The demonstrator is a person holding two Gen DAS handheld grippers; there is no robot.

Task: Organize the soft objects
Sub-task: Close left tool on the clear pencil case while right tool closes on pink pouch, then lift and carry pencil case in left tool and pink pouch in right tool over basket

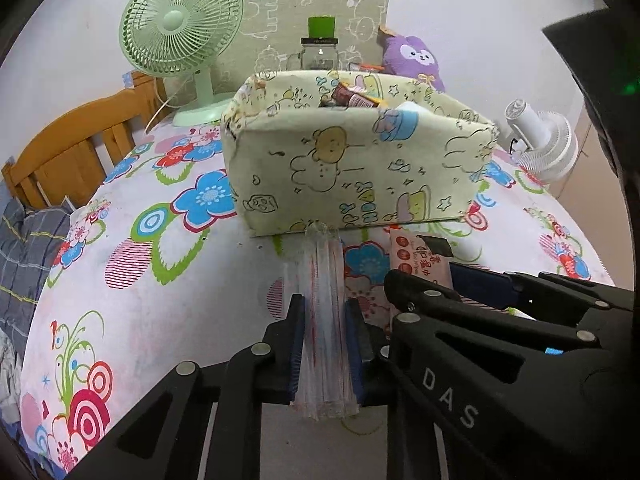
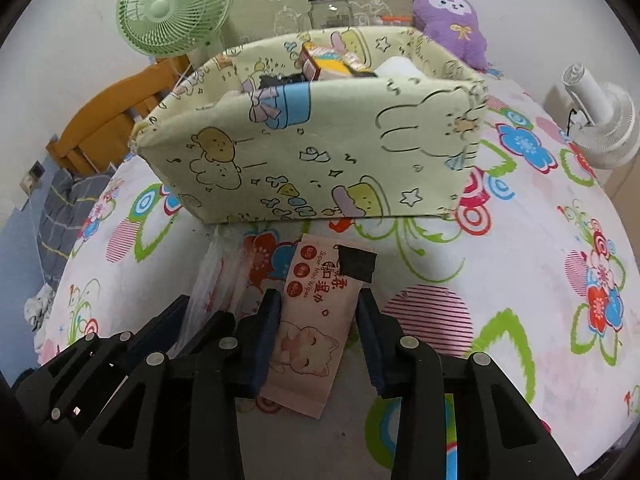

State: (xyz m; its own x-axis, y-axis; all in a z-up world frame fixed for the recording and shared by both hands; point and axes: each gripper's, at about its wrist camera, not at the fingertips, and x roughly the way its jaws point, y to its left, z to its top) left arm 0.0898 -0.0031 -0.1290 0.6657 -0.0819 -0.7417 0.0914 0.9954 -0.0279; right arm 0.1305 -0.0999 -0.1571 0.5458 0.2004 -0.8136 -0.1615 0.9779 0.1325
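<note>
left tool (image 1: 324, 320): pinching a clear packet of straws (image 1: 325, 300), its far end lying at the bin's 6 o'clock foot.
right tool (image 2: 318, 334): closing narrow around the pink wipes pack (image 2: 316, 320); firm grip, i cannot tell.
fabric bin (image 2: 312, 152): sitting on the flowered bed (image 2: 520, 280), already holding items.
risk: the slick packet is looking likely to slide out, or catch the soft bin wall and be tipping it.

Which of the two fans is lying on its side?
The white fan at the right edge of the bed lies tipped over on the floral sheet. The green fan at the back left stands upright on its base.
</note>
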